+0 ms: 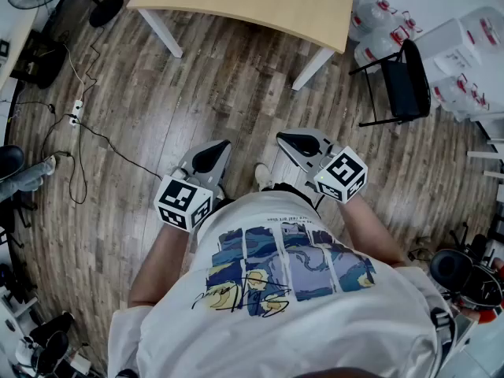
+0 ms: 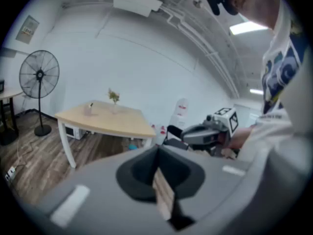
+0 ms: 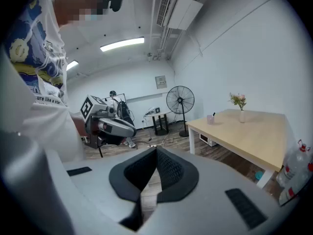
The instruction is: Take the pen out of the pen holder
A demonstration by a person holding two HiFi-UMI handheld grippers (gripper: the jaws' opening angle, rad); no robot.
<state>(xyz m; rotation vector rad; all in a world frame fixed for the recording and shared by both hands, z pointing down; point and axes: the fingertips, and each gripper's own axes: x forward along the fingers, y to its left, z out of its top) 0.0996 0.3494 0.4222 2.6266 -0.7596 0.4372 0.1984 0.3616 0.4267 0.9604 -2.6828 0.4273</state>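
I had both grippers well apart from the table (image 1: 260,6).
Left gripper (image 1: 211,154) and right gripper (image 1: 299,142) each had jaws together, empty.

Wood-plank floor (image 1: 220,109), pale wooden table (image 1: 260,2) on white legs, black standing fan (image 3: 180,101), white walls (image 2: 146,67), ceiling strip lights (image 3: 122,44).

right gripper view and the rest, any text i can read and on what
"ure like a star", start cut off: on the white t-shirt, right gripper view.
Wall sign: too small to read.
Wall poster: blurred.
Water bottles: red labels too small.
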